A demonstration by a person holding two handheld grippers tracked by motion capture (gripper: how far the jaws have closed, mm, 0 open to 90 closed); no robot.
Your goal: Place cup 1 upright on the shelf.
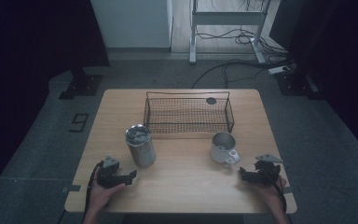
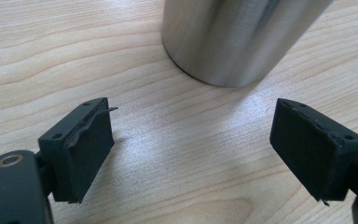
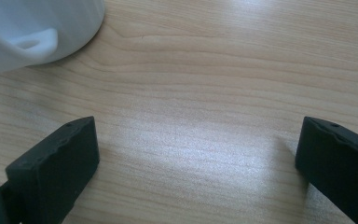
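High view: steel tumbler (image 1: 141, 145) upright on the tabletop (image 1: 186, 186), long axis vertical, mouth up, front-left of the wire basket (image 1: 188, 113). White mug (image 1: 223, 147) upright to its right, handle toward the right tongs (image 1: 248, 175). Left tongs (image 1: 129, 176) near the tumbler. Both tongs released, nothing between the jaws.

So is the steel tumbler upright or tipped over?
Upright. The tumbler stands on its base on the table, rim facing up, clear of the left gripper.
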